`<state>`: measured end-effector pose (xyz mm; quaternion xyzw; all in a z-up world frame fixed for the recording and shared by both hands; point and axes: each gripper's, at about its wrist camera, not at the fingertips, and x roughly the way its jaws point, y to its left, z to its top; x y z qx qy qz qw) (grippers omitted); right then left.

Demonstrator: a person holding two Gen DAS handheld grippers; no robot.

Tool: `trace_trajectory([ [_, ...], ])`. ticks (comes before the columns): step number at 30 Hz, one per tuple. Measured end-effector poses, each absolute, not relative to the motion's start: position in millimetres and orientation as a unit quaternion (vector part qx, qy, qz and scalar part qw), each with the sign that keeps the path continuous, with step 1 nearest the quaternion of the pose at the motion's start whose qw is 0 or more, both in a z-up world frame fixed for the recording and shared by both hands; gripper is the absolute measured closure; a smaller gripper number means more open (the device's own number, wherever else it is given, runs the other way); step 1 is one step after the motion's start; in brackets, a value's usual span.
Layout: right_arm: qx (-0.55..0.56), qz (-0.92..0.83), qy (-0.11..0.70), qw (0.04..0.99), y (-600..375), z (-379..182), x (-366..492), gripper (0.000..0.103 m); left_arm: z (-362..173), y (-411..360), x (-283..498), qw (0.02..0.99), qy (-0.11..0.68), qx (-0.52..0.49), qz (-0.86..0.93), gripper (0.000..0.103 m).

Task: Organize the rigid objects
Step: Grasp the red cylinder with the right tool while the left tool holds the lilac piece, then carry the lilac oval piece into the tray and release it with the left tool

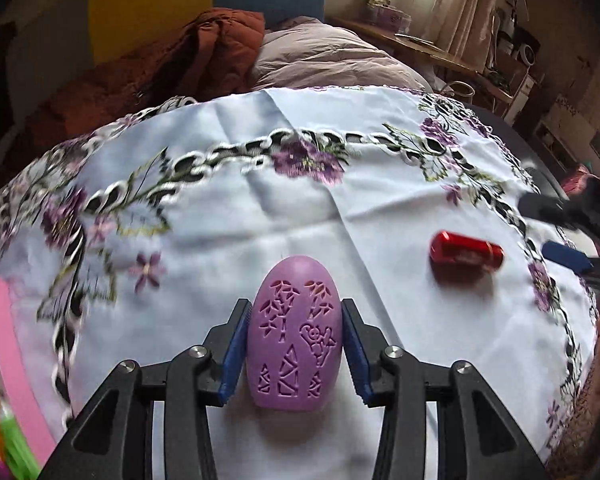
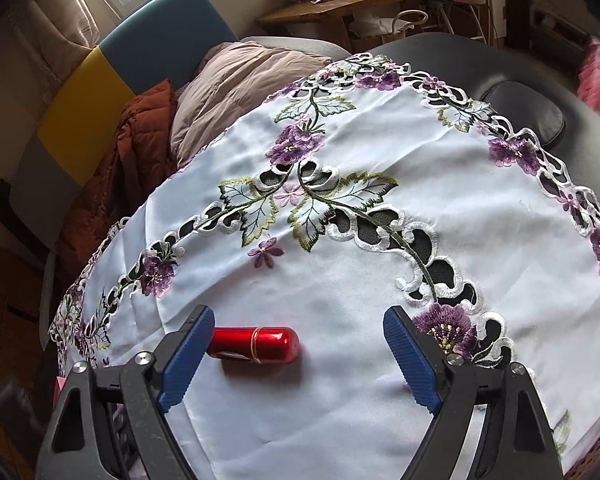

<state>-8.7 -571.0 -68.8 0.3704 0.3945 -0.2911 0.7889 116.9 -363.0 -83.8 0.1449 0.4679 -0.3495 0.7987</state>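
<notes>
Purple egg-shaped plastic case with cut-out pattern [image 1: 295, 334] lies on the embroidered white floral tablecloth [image 1: 260, 208], clamped between left gripper [image 1: 295, 346] jaws. Glossy red metal cylinder [image 1: 466, 255] lies right of the case on the cloth. Right gripper [image 2: 300, 354] jaws wide apart, holding nothing, cylinder just beside its left pad.

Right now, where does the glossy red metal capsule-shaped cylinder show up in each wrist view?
Left wrist view: the glossy red metal capsule-shaped cylinder lies right of centre on the white embroidered tablecloth, right of the purple egg-shaped object.
Right wrist view: the cylinder lies lower left of centre, beside the right gripper's left finger.
Shared landmark: the tablecloth's purple flower embroidery.
</notes>
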Motion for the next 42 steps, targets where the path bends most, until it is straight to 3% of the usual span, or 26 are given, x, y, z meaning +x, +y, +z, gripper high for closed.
trace_trajectory([
  [10, 0.351, -0.257, 0.437, 0.787, -555, -82, 8, 0.016, -64, -304, 48, 0.812, 0.439, 0.131, -0.361, 0.059],
  [26, 0.287, -0.280, 0.487, 0.776, -538, -104, 56, 0.012, -47, -246, 19, 0.820, 0.424, 0.094, -0.373, 0.059],
  [27, 0.270, -0.285, 0.489, 0.779, -536, -107, 59, 0.015, -47, -243, 18, 0.820, 0.424, 0.092, -0.372, 0.059],
  [28, 0.245, -0.286, 0.493, 0.784, -532, -108, 62, 0.028, -46, -241, 17, 0.821, 0.424, 0.089, -0.372, 0.059],
  [42, 0.111, -0.132, 0.549, 0.818, -442, -108, 70, 0.028, -25, -201, 10, 0.846, 0.399, 0.066, -0.346, 0.059],
])
